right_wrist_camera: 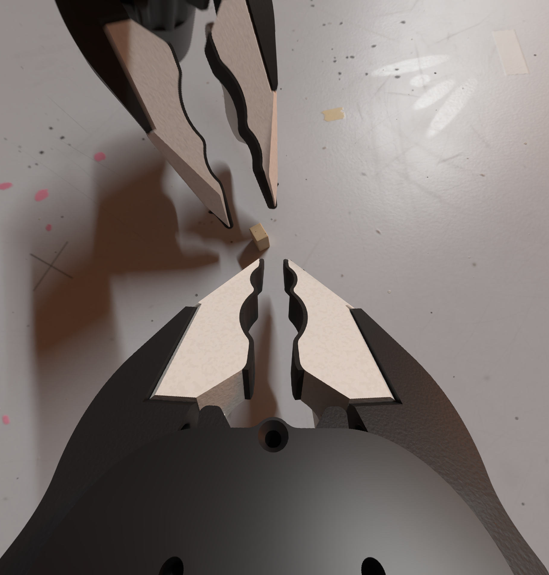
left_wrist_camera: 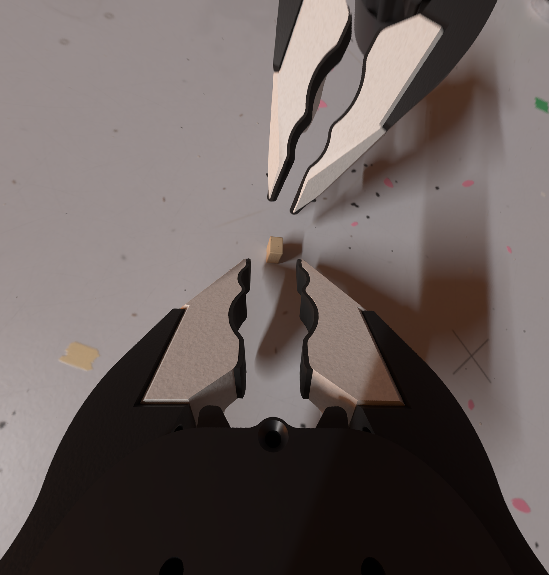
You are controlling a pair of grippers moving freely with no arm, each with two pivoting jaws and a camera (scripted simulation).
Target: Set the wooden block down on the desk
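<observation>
While its fingers stand narrowly apart and hold nothing, left gripper faces right gripper, likewise slightly parted and empty, small wooden block resting on grey speckled desk between their tips, tape scrap well aside.

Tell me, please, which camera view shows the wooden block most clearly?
The right wrist view: the wooden block lies well lit on the desk, top and two sides showing, clear of both sets of fingers. The left wrist view shows the same block between the grippers, dimmer, beside shadow.
</observation>
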